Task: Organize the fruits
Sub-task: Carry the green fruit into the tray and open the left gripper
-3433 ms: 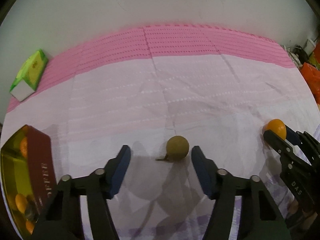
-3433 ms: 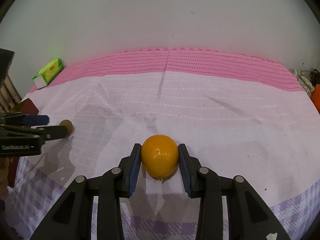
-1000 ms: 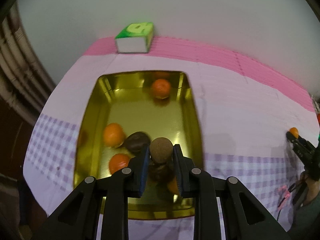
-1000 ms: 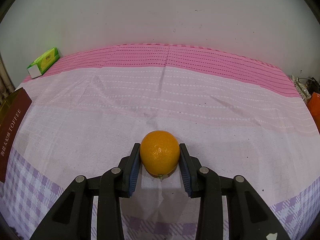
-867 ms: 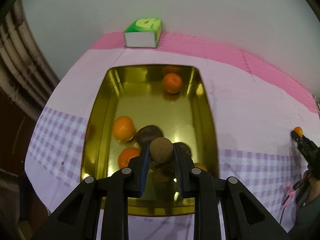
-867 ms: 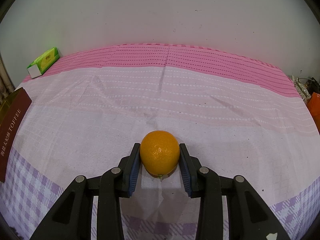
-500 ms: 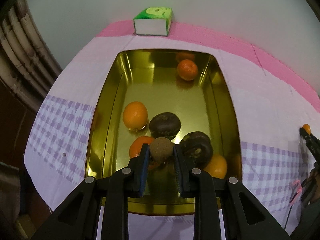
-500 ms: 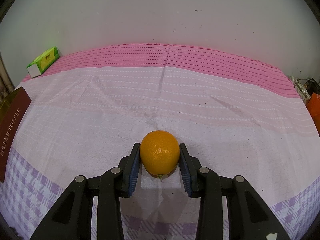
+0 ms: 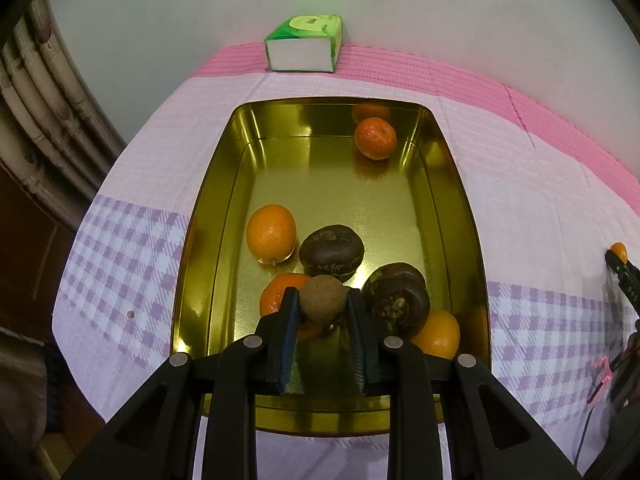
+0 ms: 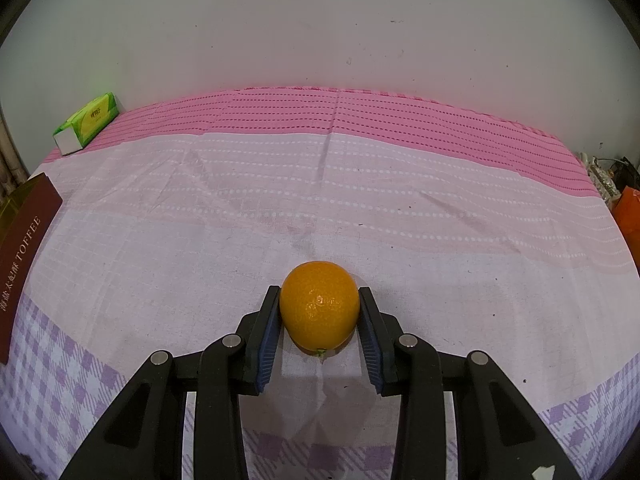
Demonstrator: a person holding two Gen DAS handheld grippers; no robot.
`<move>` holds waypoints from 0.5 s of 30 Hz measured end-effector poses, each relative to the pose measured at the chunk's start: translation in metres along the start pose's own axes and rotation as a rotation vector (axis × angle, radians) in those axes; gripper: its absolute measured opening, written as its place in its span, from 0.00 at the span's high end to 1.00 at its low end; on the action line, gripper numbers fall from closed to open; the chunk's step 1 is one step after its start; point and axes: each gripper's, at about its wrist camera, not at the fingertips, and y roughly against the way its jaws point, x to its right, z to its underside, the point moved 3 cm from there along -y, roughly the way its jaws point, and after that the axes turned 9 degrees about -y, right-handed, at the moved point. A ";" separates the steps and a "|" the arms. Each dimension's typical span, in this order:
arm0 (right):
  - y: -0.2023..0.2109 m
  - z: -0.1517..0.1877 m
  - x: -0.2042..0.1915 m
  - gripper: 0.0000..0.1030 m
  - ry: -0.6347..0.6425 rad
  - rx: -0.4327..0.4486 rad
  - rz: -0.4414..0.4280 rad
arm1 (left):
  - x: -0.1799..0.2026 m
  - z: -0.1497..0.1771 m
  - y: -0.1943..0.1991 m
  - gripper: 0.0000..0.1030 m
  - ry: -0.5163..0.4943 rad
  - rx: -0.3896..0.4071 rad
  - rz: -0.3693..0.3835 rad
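Note:
My left gripper [image 9: 322,304] is shut on a small round brown fruit [image 9: 322,299] and holds it over the near end of a gold tin tray [image 9: 208,216]. In the tray lie several oranges, such as one at the far end [image 9: 375,138] and one at the left [image 9: 271,233], and two dark brown fruits [image 9: 332,251] [image 9: 398,294]. My right gripper [image 10: 319,312] is shut on an orange [image 10: 319,306] low over the tablecloth. It also shows far right in the left wrist view [image 9: 619,251].
A green tissue box [image 9: 304,44] stands by the wall behind the tray, also in the right wrist view [image 10: 86,124]. The tray's dark red "TOFFEE" side [image 10: 22,256] is at the left edge. A pink and lilac cloth [image 10: 360,184] covers the table.
My left gripper took the brown fruit from the cloth, carried it over the tray and has come lower toward the fruits. My right gripper has kept still with its orange.

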 end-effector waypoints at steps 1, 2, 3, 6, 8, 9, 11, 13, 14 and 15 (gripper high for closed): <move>0.000 0.000 0.000 0.67 0.000 0.000 0.000 | 0.000 0.000 0.000 0.75 0.000 0.000 -0.001; 0.000 0.000 0.000 0.67 0.000 0.000 0.000 | 0.001 0.000 -0.001 0.75 -0.002 -0.001 -0.001; 0.000 0.000 0.000 0.67 0.000 0.000 0.000 | 0.001 0.000 -0.001 0.75 -0.002 0.000 -0.002; 0.000 0.000 0.000 0.67 0.001 0.000 0.001 | 0.000 0.000 0.000 0.75 -0.003 0.000 -0.002; 0.000 0.000 0.000 0.67 0.001 0.000 0.001 | 0.000 0.000 0.000 0.75 -0.003 0.000 -0.001; 0.000 0.000 0.000 0.67 0.001 0.000 0.002 | 0.000 0.000 0.000 0.75 -0.002 0.000 0.001; 0.000 0.000 0.001 0.67 0.003 0.000 0.004 | 0.000 0.000 0.000 0.75 -0.002 0.000 0.003; 0.000 0.000 0.000 0.67 0.003 0.001 0.004 | 0.000 0.000 0.000 0.75 -0.001 0.000 0.004; 0.000 0.000 0.001 0.67 0.004 0.001 0.005 | -0.001 0.001 0.000 0.75 -0.001 -0.001 0.009; 0.000 0.000 0.000 0.67 0.004 0.001 0.005 | 0.000 0.001 0.000 0.74 0.000 -0.001 0.009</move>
